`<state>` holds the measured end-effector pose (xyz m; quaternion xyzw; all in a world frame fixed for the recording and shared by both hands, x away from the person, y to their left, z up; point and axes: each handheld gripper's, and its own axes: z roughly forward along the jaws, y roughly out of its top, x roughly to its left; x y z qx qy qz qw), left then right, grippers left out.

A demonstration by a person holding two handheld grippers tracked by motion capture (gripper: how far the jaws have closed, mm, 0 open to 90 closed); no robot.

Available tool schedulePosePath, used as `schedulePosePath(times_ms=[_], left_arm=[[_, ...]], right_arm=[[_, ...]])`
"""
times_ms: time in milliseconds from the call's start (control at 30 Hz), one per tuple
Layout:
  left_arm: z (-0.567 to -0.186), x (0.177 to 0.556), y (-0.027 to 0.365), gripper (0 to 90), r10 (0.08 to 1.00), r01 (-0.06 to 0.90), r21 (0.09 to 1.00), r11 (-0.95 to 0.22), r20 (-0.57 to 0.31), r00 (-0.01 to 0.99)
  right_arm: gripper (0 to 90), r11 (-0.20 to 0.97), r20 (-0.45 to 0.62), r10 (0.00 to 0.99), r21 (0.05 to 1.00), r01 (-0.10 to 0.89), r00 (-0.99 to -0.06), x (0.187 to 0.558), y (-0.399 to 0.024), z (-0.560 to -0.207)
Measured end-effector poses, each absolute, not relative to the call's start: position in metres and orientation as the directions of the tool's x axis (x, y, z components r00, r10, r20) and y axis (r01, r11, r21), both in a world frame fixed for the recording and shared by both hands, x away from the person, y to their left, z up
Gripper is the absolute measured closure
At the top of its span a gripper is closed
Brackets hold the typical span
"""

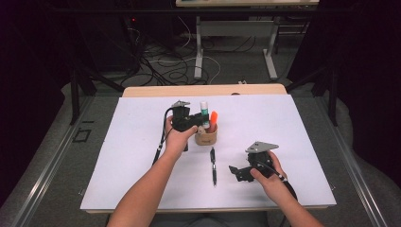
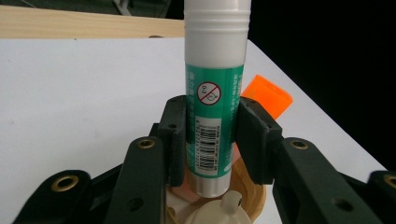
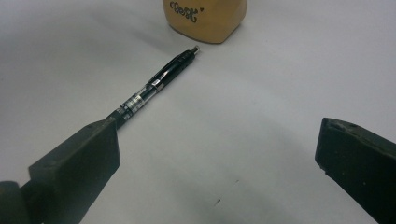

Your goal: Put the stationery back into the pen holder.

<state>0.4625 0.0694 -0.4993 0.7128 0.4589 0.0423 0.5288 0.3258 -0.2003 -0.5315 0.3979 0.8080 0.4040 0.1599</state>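
A white and green glue stick (image 2: 215,93) stands upright between the pads of my left gripper (image 2: 212,135), which is shut on it. Its lower end is at the mouth of a small wooden cup (image 2: 254,196). An orange highlighter (image 2: 268,95) leans in that cup, and a white capped item (image 2: 224,210) sits inside. In the high view the left gripper (image 1: 202,119) holds the glue stick (image 1: 204,109) over the cup (image 1: 206,138) at mid-table. My right gripper (image 1: 239,171) rests open at the front right, its jaws wide apart (image 3: 219,154) with nothing between them.
A black pen (image 1: 213,165) lies on the white table top (image 1: 283,132) between the cup and the front edge, left of the right gripper. In the right gripper view the pen (image 3: 154,84) points toward the cup (image 3: 205,18). Cables and table legs lie beyond the far edge.
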Motion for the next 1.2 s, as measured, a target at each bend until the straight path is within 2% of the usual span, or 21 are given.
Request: schedulePosePath(times_ms=[233,300,467,667,967,1200], left_arm=[[-0.502,0.465,0.07,64.4,0.672,0.641,0.767,-0.037,-0.456,0.583],[-0.502,0.465,0.07,59.4,0.676,0.634,0.773,-0.03,-0.452,0.582],[-0.497,0.462,0.072,55.1,0.684,0.621,0.783,-0.022,-0.441,0.58],[-0.493,0.46,0.078,40.5,0.709,0.604,0.796,-0.03,-0.409,0.574],[-0.479,0.447,0.091,38.7,0.707,0.582,0.811,-0.055,-0.38,0.596],[-0.47,0.431,0.1,38.1,0.703,0.54,0.839,-0.072,-0.341,0.624]], right_arm=[[0.0,0.356,0.069,0.772,0.777,0.519,-0.632,0.327,-0.201,-0.532],[0.0,0.348,0.068,0.776,0.783,0.516,-0.627,0.327,-0.201,-0.532],[0.1,0.342,0.076,0.777,0.782,0.521,-0.625,0.327,-0.202,-0.532],[0.1,0.343,0.077,0.776,0.782,0.521,-0.626,0.327,-0.201,-0.532],[0.1,0.347,0.079,0.781,0.77,0.536,-0.619,0.328,-0.2,-0.532],[0.0,0.334,0.124,0.784,0.742,0.582,-0.608,0.328,-0.195,-0.529]])
